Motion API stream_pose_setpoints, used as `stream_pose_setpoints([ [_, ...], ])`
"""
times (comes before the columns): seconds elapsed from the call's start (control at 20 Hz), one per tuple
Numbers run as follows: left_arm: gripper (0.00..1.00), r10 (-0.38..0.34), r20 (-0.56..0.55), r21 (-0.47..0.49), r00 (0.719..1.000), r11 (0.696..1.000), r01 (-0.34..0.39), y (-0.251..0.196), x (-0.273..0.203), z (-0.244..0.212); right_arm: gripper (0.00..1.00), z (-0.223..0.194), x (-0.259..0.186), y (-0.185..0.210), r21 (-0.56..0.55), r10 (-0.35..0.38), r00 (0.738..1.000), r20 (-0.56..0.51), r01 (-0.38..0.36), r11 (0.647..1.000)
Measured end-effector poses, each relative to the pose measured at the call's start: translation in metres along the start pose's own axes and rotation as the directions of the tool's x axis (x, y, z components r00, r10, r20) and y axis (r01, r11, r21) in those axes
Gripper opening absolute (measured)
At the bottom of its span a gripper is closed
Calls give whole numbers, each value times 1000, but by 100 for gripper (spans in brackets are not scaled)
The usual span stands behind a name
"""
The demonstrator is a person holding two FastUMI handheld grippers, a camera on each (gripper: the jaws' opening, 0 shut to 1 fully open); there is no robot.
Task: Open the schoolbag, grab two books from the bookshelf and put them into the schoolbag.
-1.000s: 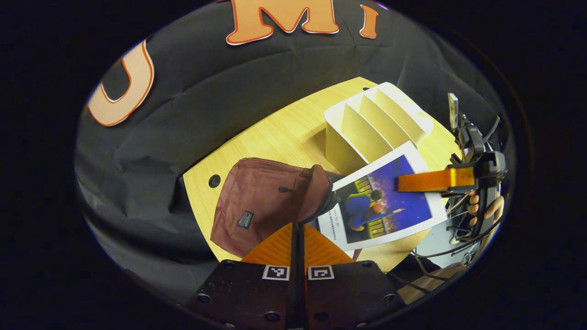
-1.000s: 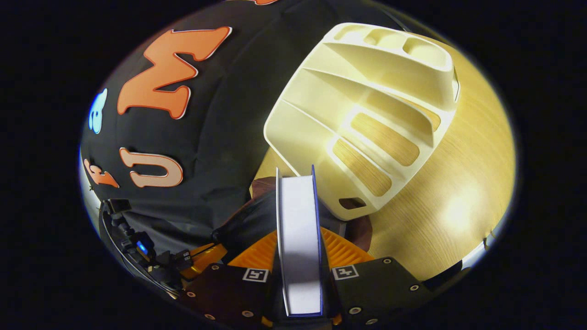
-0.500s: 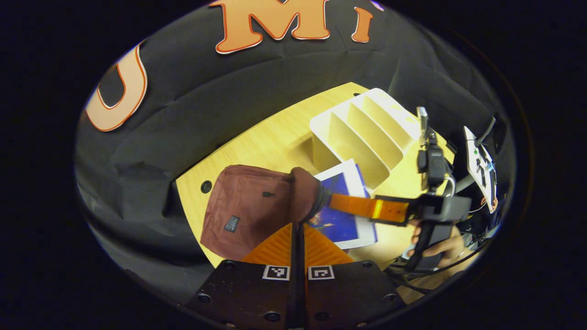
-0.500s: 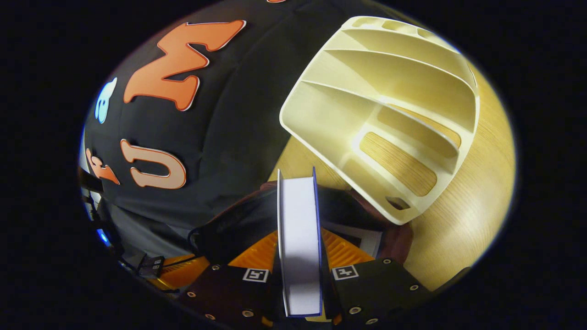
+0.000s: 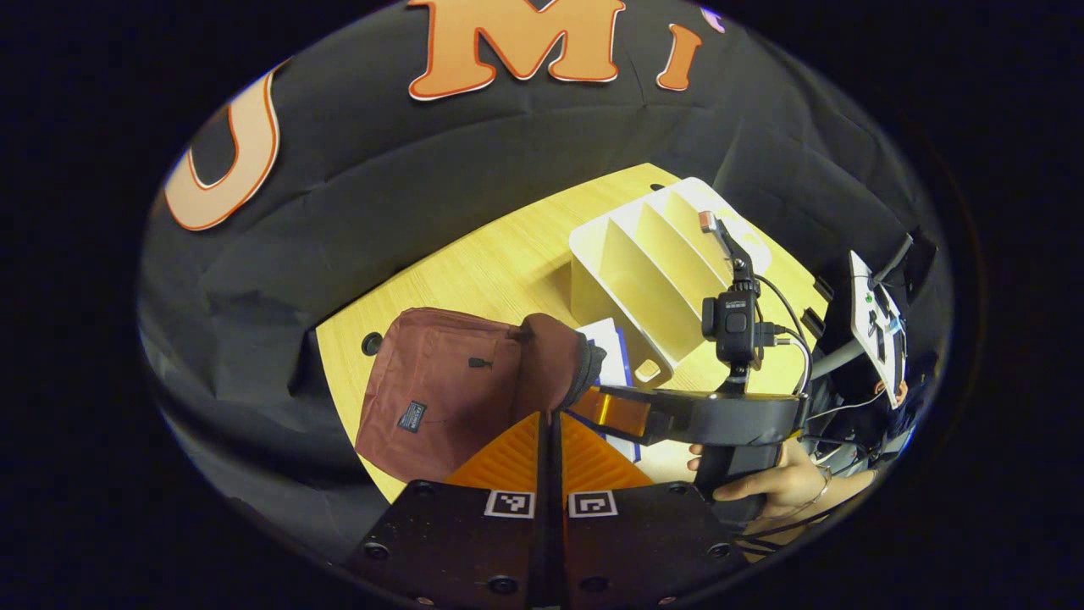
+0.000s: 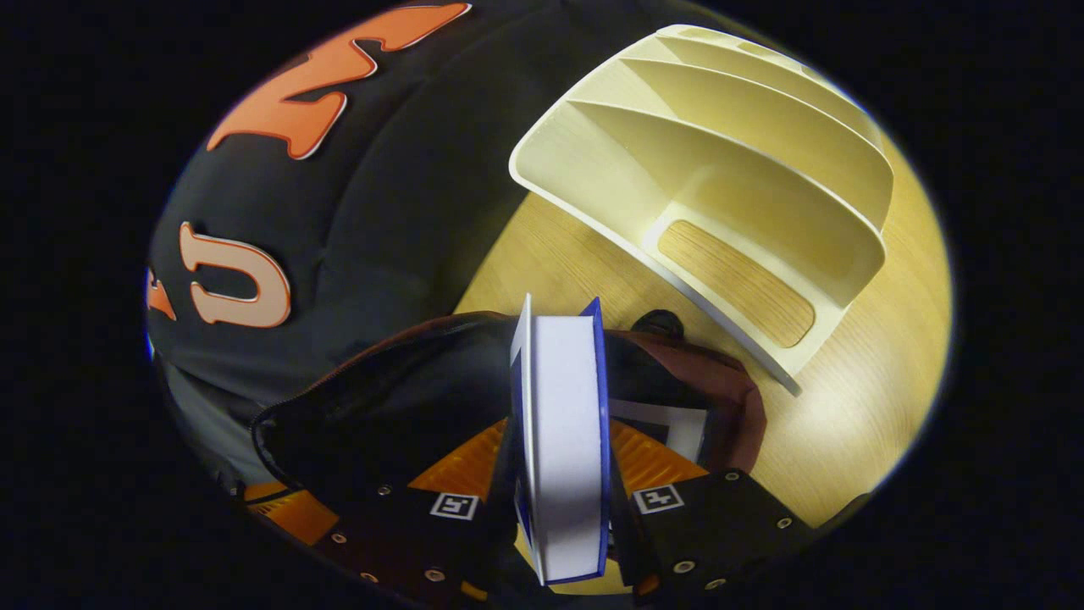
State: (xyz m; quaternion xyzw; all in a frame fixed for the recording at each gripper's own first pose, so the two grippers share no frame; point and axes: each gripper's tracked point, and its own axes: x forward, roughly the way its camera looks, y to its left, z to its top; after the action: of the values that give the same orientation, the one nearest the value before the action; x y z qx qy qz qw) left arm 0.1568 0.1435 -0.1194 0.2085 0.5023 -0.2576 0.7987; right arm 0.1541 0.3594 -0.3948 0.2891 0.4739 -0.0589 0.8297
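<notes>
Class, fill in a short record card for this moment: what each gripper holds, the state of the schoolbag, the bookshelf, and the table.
Left gripper: shut on the schoolbag's flap, lifting it.
Right gripper: shut on the book, its page edge facing the camera.
Schoolbag: maroon, lying on the table, mouth held open, dark lining showing in the right gripper view.
Book's position: partly inside the bag's opening.
Bookshelf: cream, with dividers, its visible slots holding no books.
Table: light wood.
Task stage: book going into the bag.

1 schoolbag (image 5: pixel 440 390), 2 books (image 6: pixel 566 440), 1 bookshelf (image 5: pixel 652 263).
</notes>
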Motion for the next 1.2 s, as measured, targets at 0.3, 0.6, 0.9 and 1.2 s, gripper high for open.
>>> stream_pose_setpoints([
  [0.3,1,-12,2,-35,1000,999,12,6,3,-8,98,-20,-12,-18,-52,-74,993,-92,69,996],
  [0.6,1,-20,-2,-25,1000,999,20,-1,11,-16,98,-17,-51,-33,-112,-79,992,-97,68,991],
  [0.9,1,6,-6,-25,1000,1000,-6,-12,16,-19,98,0,-80,-57,-179,-75,992,-101,56,982],
  [1.2,4,48,-22,-57,999,997,-49,-33,21,-22,98,37,-125,-102,-255,-89,992,-91,63,965],
])
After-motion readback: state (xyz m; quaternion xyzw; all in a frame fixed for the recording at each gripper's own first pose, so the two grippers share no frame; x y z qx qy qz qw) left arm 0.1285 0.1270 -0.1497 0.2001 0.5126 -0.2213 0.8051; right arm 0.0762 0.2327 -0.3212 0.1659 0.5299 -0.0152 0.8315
